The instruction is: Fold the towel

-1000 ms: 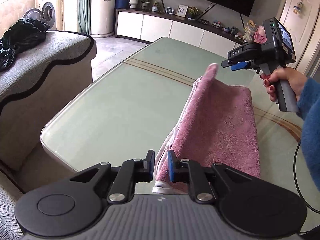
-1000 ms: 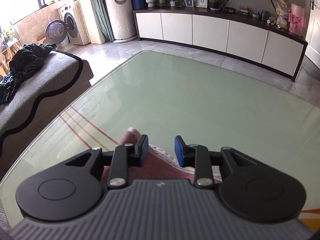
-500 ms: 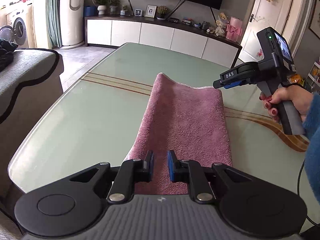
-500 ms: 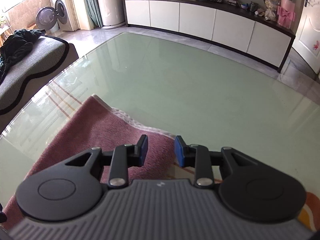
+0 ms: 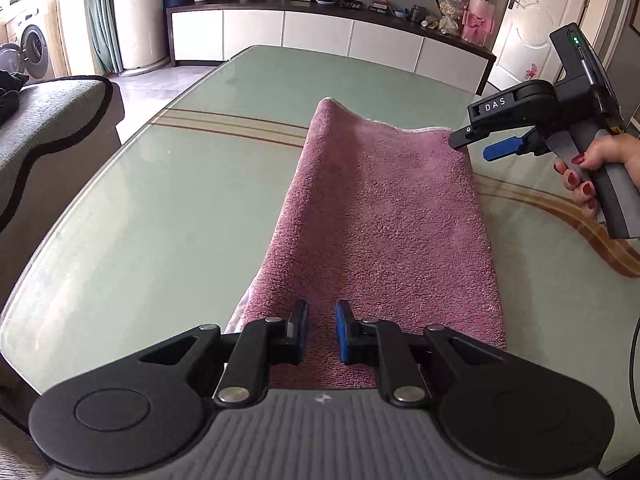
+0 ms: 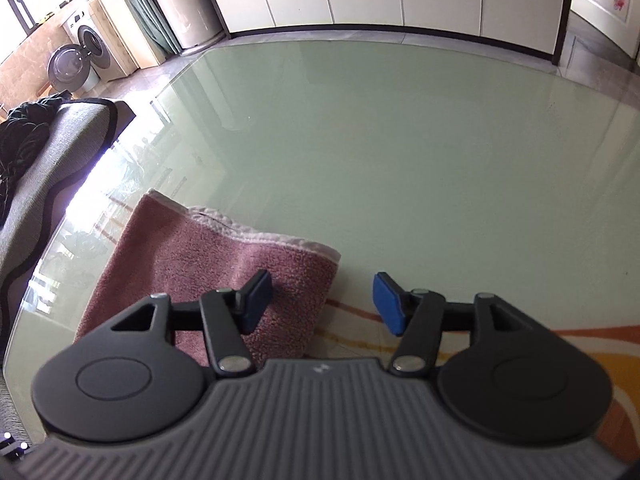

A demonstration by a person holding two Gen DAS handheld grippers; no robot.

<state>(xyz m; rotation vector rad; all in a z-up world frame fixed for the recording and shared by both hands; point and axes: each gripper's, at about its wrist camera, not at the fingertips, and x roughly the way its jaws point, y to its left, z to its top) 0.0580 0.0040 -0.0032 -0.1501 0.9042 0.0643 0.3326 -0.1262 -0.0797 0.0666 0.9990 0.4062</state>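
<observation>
A pink towel (image 5: 380,220) lies lengthwise on the glass table (image 5: 160,220), folded into a long strip with a pale hem at its far end. My left gripper (image 5: 322,332) is at the towel's near end, its jaws narrow with towel pile between them. A hand holds my right gripper (image 5: 474,147) just off the towel's far right corner. In the right wrist view the right gripper (image 6: 323,300) is open and holds nothing. One of its fingers hangs over the towel (image 6: 200,264) corner and the other over bare glass (image 6: 400,140).
A grey sofa (image 5: 40,128) runs along the table's left side, with dark clothing (image 6: 20,140) on it. White cabinets (image 5: 320,36) line the far wall. A black cable (image 5: 634,360) hangs at the right edge.
The towel, lifted a second ago, now lies flat on the table. The right gripper has opened wide and let go of the far corner. The left gripper's gap looks unchanged.
</observation>
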